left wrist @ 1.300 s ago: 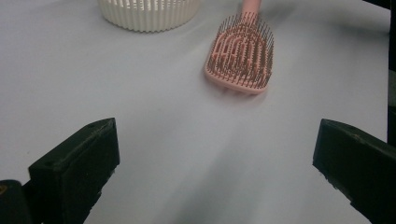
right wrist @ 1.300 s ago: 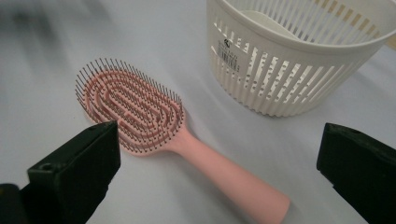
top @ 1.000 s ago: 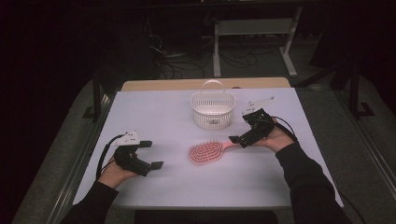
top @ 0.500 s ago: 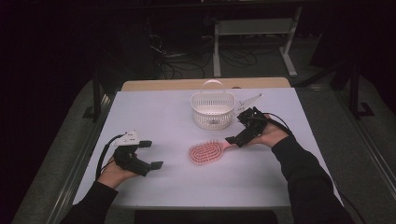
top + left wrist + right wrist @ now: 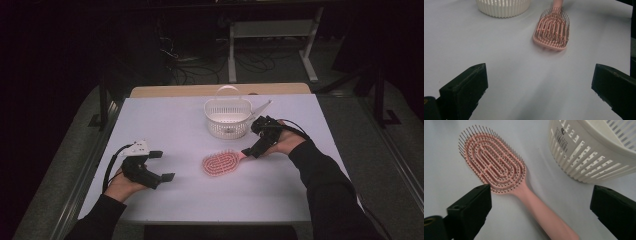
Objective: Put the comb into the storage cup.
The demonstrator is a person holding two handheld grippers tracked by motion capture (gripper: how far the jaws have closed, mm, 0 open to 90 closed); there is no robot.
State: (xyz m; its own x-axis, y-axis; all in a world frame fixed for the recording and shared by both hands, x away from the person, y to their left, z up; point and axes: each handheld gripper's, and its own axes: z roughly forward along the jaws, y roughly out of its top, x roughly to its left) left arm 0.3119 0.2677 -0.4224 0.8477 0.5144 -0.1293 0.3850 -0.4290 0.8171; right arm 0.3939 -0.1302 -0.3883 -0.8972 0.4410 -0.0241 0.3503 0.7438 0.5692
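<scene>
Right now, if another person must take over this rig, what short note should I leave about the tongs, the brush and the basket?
Right tongs: open, jaws just been closing a little, standing either side of the handle of the pink plastic oval hairbrush; pads not yet pressing on it.
Left tongs: open, holding nothing, low over the white table on the person's left.
The hairbrush lies bristles up on the table, in front of the white slotted plastic basket, apart from it.
Done: the approach to the handle.
Left: probably grip the handle, lift the brush, perhaps place it in the basket.

left hand-held gripper [image 5: 161,165] open, right hand-held gripper [image 5: 251,150] closing
</scene>
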